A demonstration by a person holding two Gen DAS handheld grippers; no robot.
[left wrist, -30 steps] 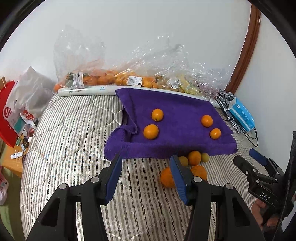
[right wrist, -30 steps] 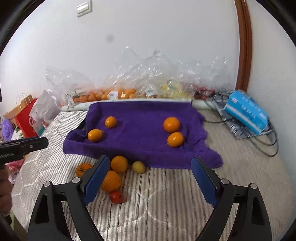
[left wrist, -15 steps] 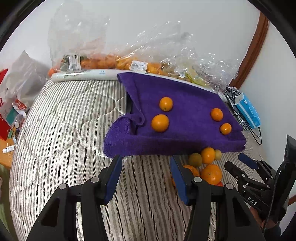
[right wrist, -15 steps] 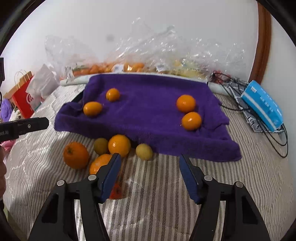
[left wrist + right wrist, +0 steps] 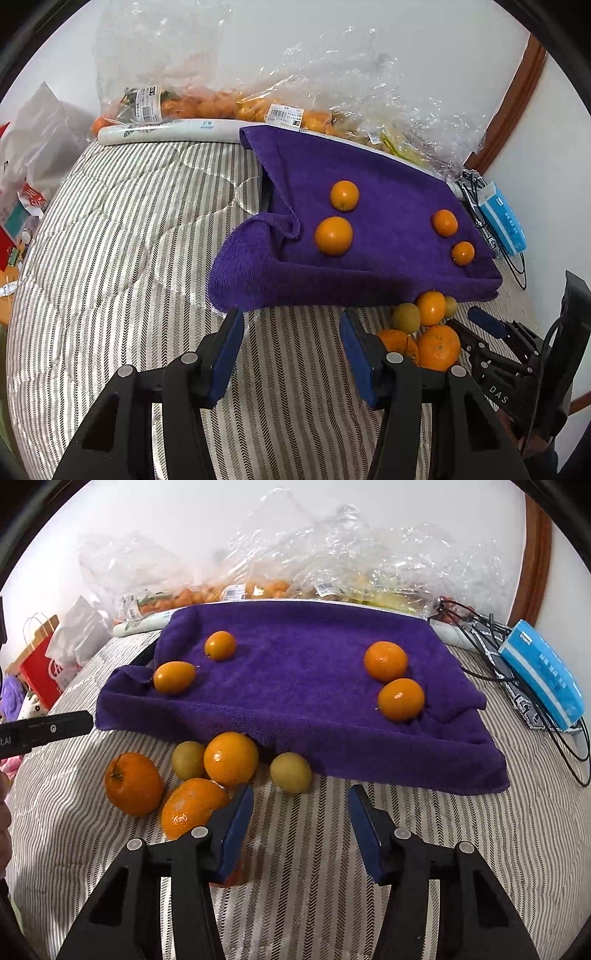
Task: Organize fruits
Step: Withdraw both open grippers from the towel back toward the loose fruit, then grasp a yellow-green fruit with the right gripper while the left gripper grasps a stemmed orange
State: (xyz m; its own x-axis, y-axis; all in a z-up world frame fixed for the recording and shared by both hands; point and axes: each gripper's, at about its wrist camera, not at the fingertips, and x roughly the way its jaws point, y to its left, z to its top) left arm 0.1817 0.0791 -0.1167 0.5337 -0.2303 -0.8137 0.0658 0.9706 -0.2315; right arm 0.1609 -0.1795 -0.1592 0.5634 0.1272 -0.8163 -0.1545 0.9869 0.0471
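Now the right tongs (image 5: 300, 823), wide and empty like the left tongs (image 5: 291, 345), approach; next, close around the yellow-green fruit (image 5: 290, 772) just ahead.

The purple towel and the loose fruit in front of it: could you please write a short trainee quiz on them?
1. True or false: four orange fruits lie on the purple towel.
2. Multiple choice: the yellow-green fruit nearest the right gripper lies A) on the towel, B) on the striped mattress by the towel's front edge, C) between the jaws.
3. Fill in: the jaws of the left gripper are ____ and hold nothing.

Key: 1 true; 2 B; 3 open.
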